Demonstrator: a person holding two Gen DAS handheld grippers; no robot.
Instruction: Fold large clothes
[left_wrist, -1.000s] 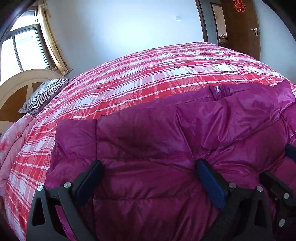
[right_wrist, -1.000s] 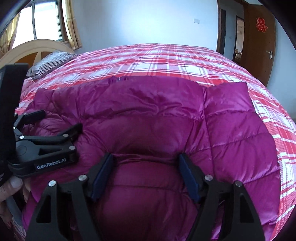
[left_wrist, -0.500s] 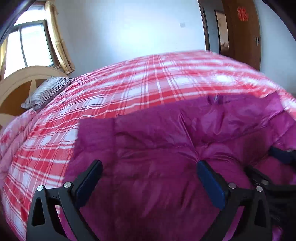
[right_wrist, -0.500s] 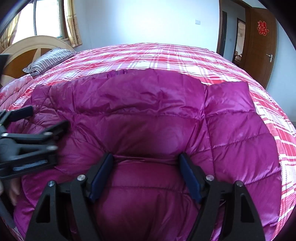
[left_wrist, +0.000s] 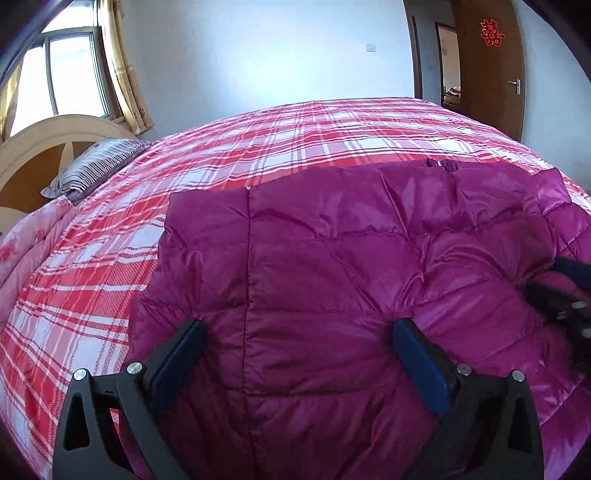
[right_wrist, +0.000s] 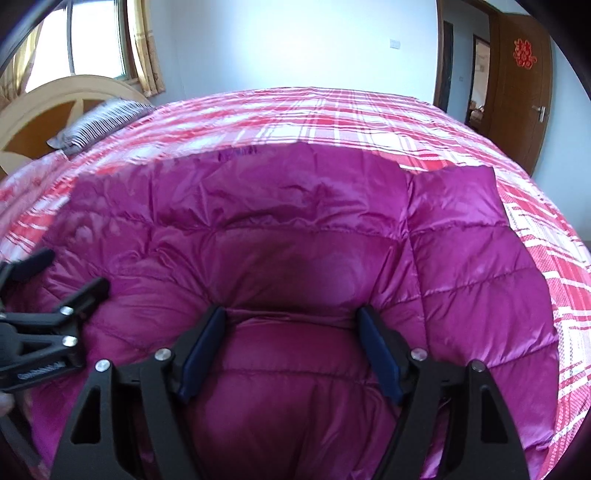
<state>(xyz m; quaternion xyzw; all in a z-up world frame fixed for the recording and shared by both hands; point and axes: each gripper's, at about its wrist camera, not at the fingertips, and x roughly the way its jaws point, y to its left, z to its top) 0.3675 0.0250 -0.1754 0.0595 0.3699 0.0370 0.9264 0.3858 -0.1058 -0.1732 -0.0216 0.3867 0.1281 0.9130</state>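
1. Red-and-white plaid bedding (left_wrist: 295, 147) is covering a wide bed in a room with pale walls, and a striped pillow (left_wrist: 96, 168) is lying by the curved headboard (left_wrist: 40, 147) under a window (left_wrist: 74, 74).
2. A brown door (right_wrist: 524, 92) with a red paper decoration (right_wrist: 523, 52) is standing at the far right.
3. A magenta down jacket (left_wrist: 332, 277) is lying spread across the near part of the bed, its quilted panels puffing up and its far edge sitting on the plaid.
4. The left gripper (left_wrist: 295, 358) is hanging just over the jacket's left portion with its jaws spread wide and nothing between them.
5. The right gripper (right_wrist: 291, 350) is sitting at a raised fold of the jacket (right_wrist: 295, 258), its jaws partly apart with fabric bulging between the blue pads (right_wrist: 378, 354); whether they are pinching it is unclear.
6. Each gripper is showing at the edge of the other's view, close together over the jacket.
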